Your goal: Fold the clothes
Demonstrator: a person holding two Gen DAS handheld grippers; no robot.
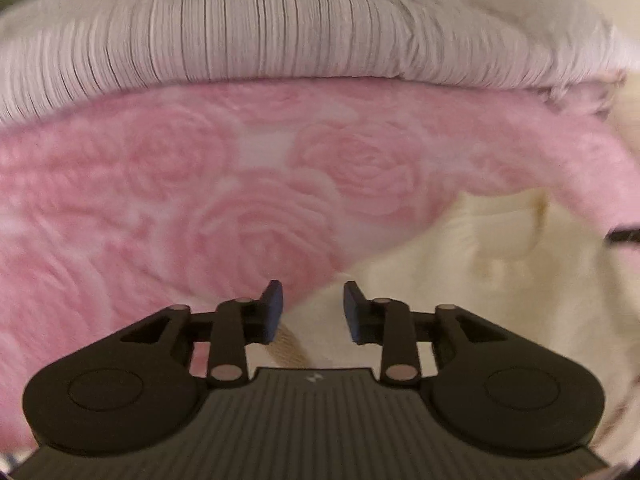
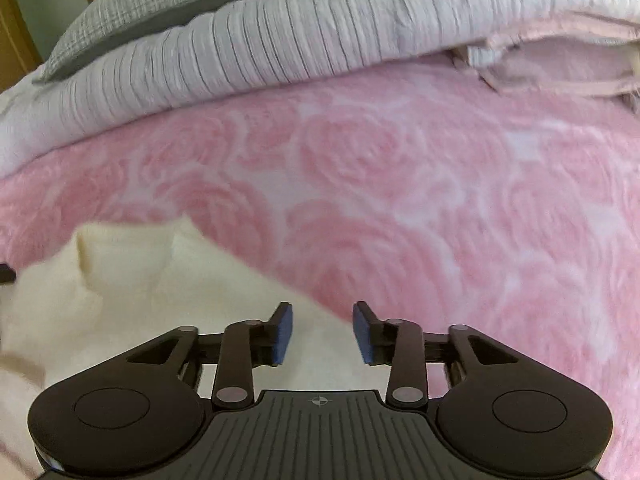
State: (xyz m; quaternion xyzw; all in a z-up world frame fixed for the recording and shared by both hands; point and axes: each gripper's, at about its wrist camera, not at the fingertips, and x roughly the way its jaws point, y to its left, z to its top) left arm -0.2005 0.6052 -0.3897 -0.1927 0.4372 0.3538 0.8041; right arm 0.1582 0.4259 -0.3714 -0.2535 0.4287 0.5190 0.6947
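A cream fleece garment [image 1: 480,272] lies on a pink rose-patterned blanket [image 1: 160,200]. In the left wrist view it fills the lower right, and a beige ribbed edge [image 1: 288,346] of it shows under the fingers. My left gripper [image 1: 313,306] is open and empty, just above the garment's left edge. In the right wrist view the garment [image 2: 160,304] lies at lower left on the pink blanket [image 2: 440,200]. My right gripper [image 2: 322,330] is open and empty over the garment's right edge.
A folded, ribbed pale quilt [image 1: 280,36] lies across the far side of the bed, also in the right wrist view [image 2: 280,32]. A grey checked pillow [image 2: 152,4] rests on it. A wooden door frame [image 2: 16,36] stands at far left.
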